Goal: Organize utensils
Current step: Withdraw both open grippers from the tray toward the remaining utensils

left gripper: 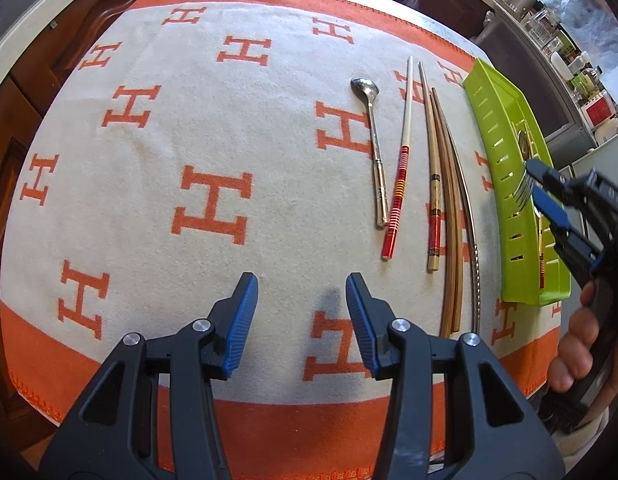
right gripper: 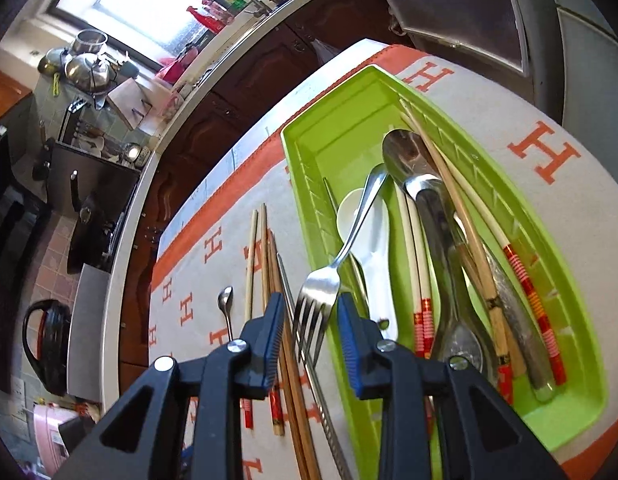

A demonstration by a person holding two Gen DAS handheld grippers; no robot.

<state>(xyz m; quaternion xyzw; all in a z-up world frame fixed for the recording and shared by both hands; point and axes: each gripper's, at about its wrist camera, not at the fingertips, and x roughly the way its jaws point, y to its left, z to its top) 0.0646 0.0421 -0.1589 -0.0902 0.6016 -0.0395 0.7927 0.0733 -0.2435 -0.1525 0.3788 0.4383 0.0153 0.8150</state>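
Right gripper [right gripper: 309, 320] jaws standing apart around fork [right gripper: 319, 292] tines over green tray [right gripper: 309, 184] — tray contents showing only here, left gripper [left gripper: 301, 292] jaws hanging apart, empty.

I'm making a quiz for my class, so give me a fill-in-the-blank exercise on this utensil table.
The fork lies between the right gripper's fingers, its handle reaching into the ____ tray.
The left gripper holds ____.
In the left wrist view, a lone ____ lies left of the chopsticks on the cloth.
Missing: green; nothing; spoon.
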